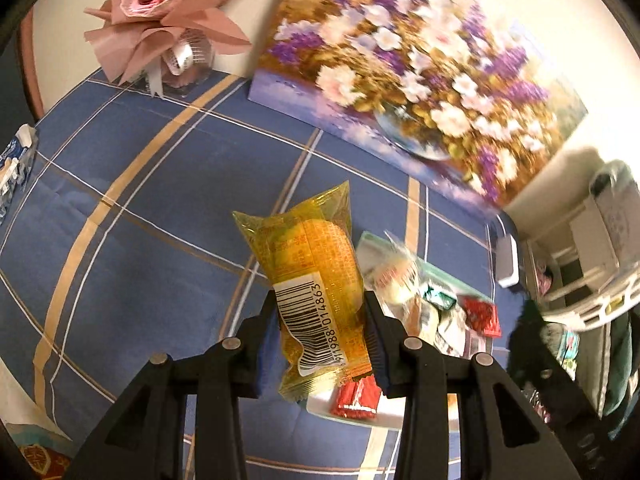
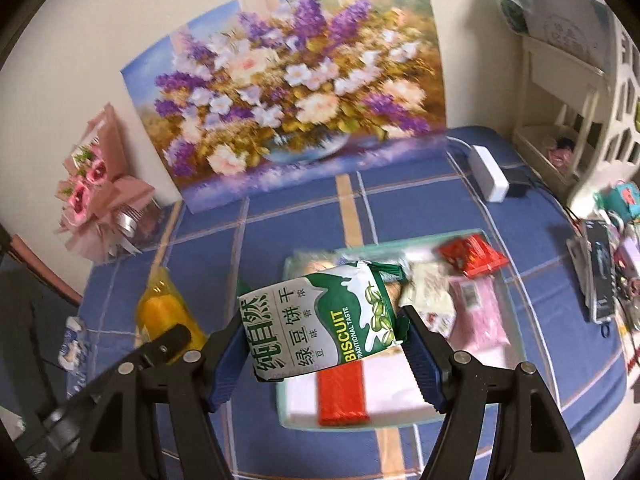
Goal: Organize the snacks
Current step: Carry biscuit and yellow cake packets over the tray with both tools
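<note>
My left gripper (image 1: 320, 312) is shut on a yellow wrapped cake pack (image 1: 310, 276) with a barcode, held up above the blue checked tablecloth. My right gripper (image 2: 324, 320) is shut on a green and white biscuit pack (image 2: 320, 320), held over the left part of a pale green tray (image 2: 516, 320). The tray holds several snacks: red packets (image 2: 470, 258), a pink pack (image 2: 478, 312) and a long red bar (image 2: 342, 394). In the right wrist view the left gripper (image 2: 168, 340) with the yellow cake pack (image 2: 166, 312) shows left of the tray. The tray (image 1: 352, 416) also shows behind the left gripper.
A flower painting (image 2: 288, 92) leans against the wall behind the tray. A pink bouquet (image 2: 100, 196) stands at the back left. A white power adapter (image 2: 488, 174) lies right of the painting, beside a white shelf (image 2: 580, 120). A blue snack wrapper (image 1: 16, 168) lies at the table's left edge.
</note>
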The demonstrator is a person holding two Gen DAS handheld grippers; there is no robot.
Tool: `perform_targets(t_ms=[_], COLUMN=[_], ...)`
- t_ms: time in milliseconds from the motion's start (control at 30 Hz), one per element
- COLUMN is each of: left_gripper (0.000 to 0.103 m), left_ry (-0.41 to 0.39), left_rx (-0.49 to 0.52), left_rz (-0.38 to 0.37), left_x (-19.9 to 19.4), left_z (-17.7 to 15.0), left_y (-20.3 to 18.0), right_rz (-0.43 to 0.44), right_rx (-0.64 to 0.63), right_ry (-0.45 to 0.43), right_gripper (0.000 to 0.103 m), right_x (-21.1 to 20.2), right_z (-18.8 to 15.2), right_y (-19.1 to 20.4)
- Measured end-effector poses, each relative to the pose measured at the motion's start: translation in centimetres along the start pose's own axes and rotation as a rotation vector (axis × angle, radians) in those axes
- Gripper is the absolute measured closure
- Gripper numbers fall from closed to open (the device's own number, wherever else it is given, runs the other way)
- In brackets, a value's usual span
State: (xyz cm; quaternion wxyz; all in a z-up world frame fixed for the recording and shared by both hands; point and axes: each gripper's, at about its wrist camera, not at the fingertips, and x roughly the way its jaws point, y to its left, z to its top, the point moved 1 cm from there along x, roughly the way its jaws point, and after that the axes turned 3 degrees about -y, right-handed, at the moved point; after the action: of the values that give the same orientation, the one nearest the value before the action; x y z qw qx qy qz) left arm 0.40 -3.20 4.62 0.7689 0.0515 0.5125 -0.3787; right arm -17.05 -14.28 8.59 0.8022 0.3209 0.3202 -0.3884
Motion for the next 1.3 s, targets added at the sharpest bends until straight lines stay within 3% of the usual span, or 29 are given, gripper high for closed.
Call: perform_targets(t_ms=[300,667,833,1300], left_gripper=[0.062,0.062,0.062,0.062], left_ry=[0.062,0.216,0.266,0.311], left_rx=[0.057,0.103,0.123,0.152], left_rz=[0.004,-0.018,-0.035,-0.024], left_x=[0.8,5.4,7.4,10.2], left_z=[-3.1,-5.4,-6.0,-6.4], left_y=[-0.9,-2.2,-3.3,-5.0], right_rz=[-0.054,-0.137,-0.140,-0.139], right_rx=[0.014,0.121,0.156,0.185], right_ry=[0.048,0.256,0.310,0.390], right_gripper=[0.029,0.029,0.028,0.028], right_x=[0.3,6.8,8.6,11.1], right_z=[-2.8,-5.1,-5.7,-7.1], right_y=[-1.9,-7.6,-9.1,-9.7])
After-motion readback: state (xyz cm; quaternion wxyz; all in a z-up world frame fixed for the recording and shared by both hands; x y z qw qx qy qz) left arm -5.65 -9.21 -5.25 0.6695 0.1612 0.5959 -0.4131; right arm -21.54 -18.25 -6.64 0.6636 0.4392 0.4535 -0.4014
